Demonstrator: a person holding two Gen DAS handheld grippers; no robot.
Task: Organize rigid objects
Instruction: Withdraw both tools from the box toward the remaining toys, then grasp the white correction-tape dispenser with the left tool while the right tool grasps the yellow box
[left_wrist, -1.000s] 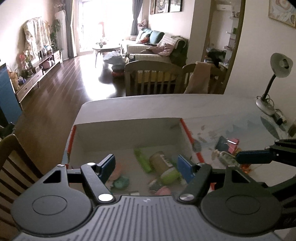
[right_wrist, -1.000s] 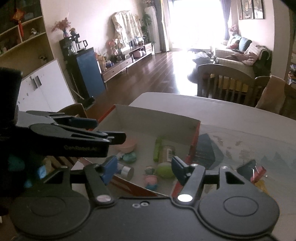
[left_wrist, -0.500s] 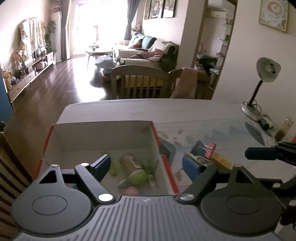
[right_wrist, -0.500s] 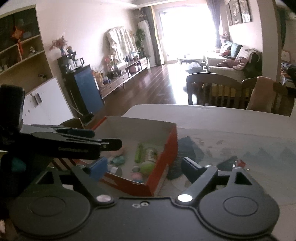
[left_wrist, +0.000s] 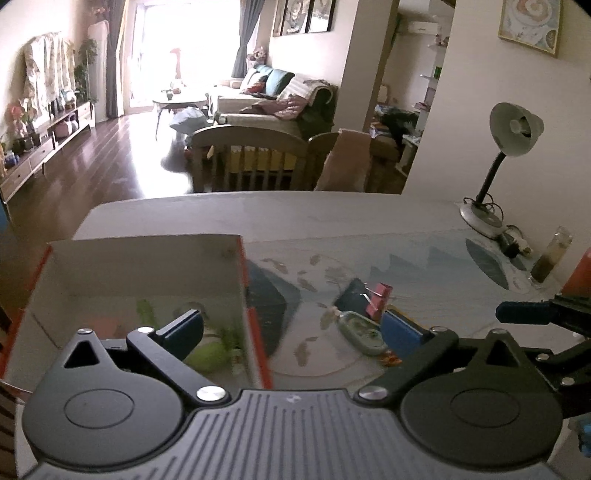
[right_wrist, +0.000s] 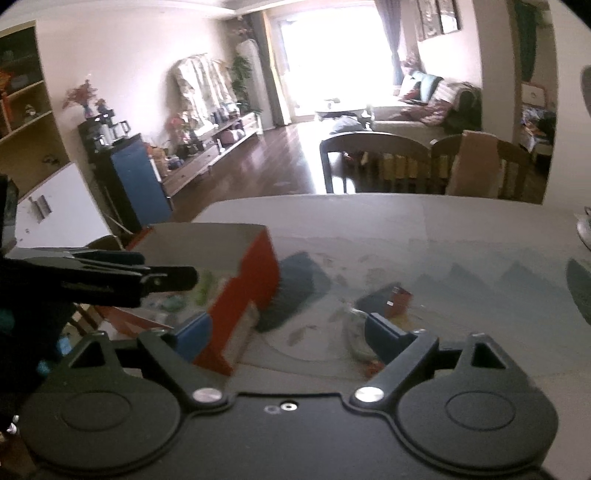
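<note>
While the red-sided cardboard box (left_wrist: 255, 295) was sitting squarely ahead of both claws a second ago, it is now lying off to the left of them. The left claw (left_wrist: 291, 332) is standing wide, its jaws having just been opening, with nothing gripped; its left finger (left_wrist: 183, 332) is showing in front of the box's inside and its right finger (left_wrist: 400, 330) in front of the tabletop (left_wrist: 332, 221). The box's right wall is falling between them. A green oval thing (left_wrist: 208, 355) is lying in the box just by the left finger. A pale flat oblong object (left_wrist: 360, 328) is lying on the tabletop just left of the right finger, with a dark flat item (left_wrist: 352, 297) and a pink clip-like piece (left_wrist: 378, 297) just beyond it. The right claw (right_wrist: 288, 330) is also standing wide and empty, having just been widening, the box corner beside its left finger and the blurred oblong object beside its right one.
</note>
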